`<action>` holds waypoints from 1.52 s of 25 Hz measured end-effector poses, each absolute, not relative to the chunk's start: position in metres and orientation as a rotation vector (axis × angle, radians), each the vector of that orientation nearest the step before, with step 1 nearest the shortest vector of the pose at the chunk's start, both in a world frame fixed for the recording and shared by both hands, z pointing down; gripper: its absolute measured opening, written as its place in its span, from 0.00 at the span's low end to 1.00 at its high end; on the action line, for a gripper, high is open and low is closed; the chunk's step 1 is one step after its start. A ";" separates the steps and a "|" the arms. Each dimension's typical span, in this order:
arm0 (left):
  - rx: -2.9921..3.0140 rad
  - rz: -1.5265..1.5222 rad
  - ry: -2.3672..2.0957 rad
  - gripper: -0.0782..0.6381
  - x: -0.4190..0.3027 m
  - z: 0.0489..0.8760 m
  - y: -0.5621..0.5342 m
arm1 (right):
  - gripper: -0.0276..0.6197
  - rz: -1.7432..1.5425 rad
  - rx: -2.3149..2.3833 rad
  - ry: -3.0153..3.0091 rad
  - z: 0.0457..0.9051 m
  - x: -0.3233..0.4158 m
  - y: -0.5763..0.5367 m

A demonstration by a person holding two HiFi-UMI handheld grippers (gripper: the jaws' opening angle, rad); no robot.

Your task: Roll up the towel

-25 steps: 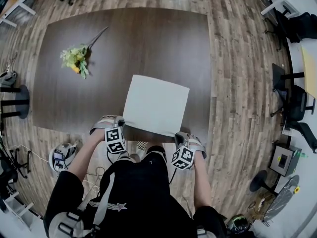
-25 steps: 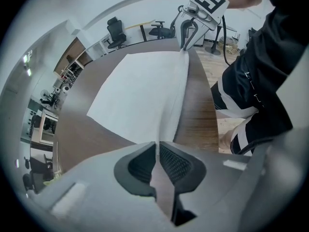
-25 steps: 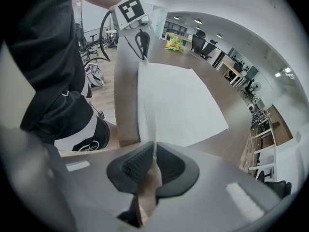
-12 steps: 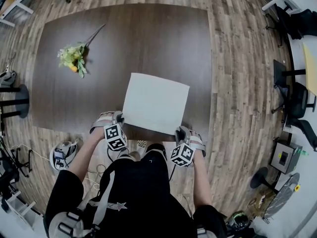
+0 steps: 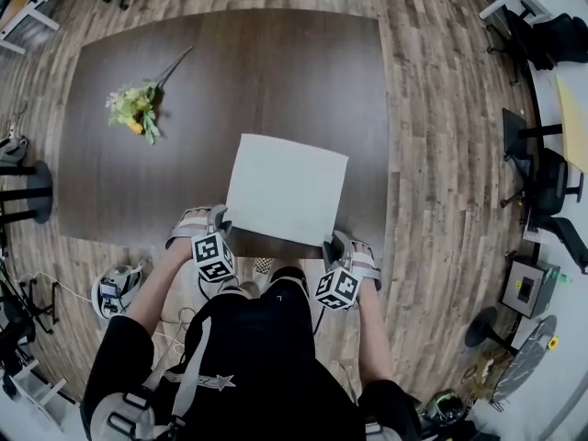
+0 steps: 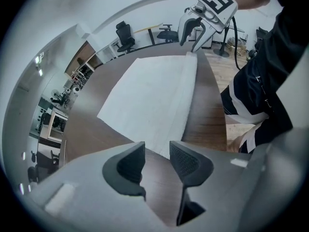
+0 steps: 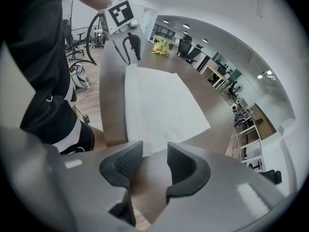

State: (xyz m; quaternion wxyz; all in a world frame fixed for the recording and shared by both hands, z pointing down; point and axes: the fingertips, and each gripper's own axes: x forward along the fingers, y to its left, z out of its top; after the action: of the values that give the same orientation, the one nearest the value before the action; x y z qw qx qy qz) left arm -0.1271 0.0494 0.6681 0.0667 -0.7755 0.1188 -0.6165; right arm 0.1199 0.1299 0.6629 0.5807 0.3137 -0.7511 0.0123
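Left tool [image 6: 157, 164] and right tool [image 7: 148, 164] hang at the near corners of the white towel [image 5: 287, 189], their jaws having just been opening, with nothing gripped between them. It lies flat by the tabletop's [image 5: 230, 81] front edge; only a narrow near band looks turned over, so most rolling remains.

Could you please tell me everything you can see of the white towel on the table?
The towel is plain white, soft-looking cloth, roughly square, lying flat on the dark wooden table near the person's edge. A narrow strip along its near edge looks turned over. The left gripper and right gripper stand at its near corners; their jaws have just been opening, with table showing between them, so neither holds it.
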 end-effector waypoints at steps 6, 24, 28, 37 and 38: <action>-2.329 -1.842 0.250 0.34 -0.114 0.672 0.070 | 0.28 0.035 0.683 -1.780 0.670 0.106 0.152; -2.275 -1.917 0.209 0.30 -0.119 0.690 0.068 | 0.19 0.066 0.593 -1.769 0.689 0.106 0.152; -2.261 -1.907 0.222 0.27 -0.123 0.692 0.067 | 0.16 0.052 0.569 -1.764 0.691 0.103 0.150; -2.250 -1.868 0.269 0.17 -0.125 0.689 0.073 | 0.10 -0.001 0.563 -1.757 0.692 0.102 0.153; -2.247 -1.869 0.268 0.16 -0.126 0.688 0.074 | 0.09 -0.006 0.563 -1.756 0.691 0.101 0.154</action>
State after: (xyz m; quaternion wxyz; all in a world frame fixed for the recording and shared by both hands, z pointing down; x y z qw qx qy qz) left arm -0.1263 0.0744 0.6884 0.1031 -0.7617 0.0908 -0.6332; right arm 0.1010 0.1543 0.6911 0.6043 0.2432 -0.7587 -0.0026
